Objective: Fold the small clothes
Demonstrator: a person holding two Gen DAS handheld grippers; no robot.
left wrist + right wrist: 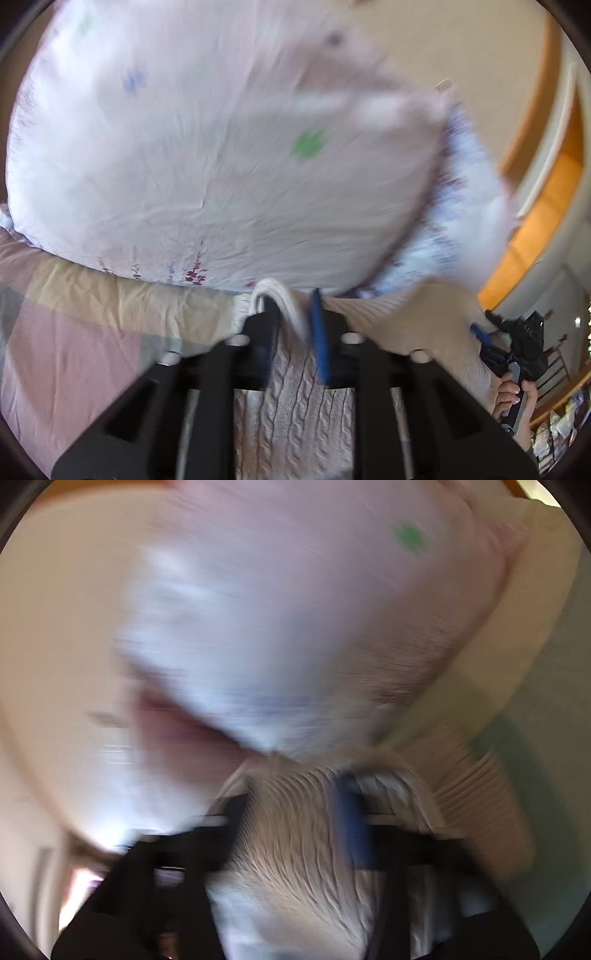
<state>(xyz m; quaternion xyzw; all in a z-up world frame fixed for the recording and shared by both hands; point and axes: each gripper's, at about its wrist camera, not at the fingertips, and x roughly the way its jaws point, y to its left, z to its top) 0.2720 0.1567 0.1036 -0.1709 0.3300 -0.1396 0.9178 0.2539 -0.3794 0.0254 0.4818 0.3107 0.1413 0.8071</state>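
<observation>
A small cream cable-knit sweater is stretched between my two grippers over a bed. My left gripper is shut on a bunched edge of the sweater. In the left wrist view my right gripper shows at the far right, held in a hand, with its tips at the sweater's other end. In the blurred right wrist view my right gripper is shut on ribbed knit of the same sweater.
A large white pillow with small flower prints lies just beyond the sweater, with a second bluish pillow behind it. A pastel patchwork quilt covers the bed. A beige wall and wooden furniture are at right.
</observation>
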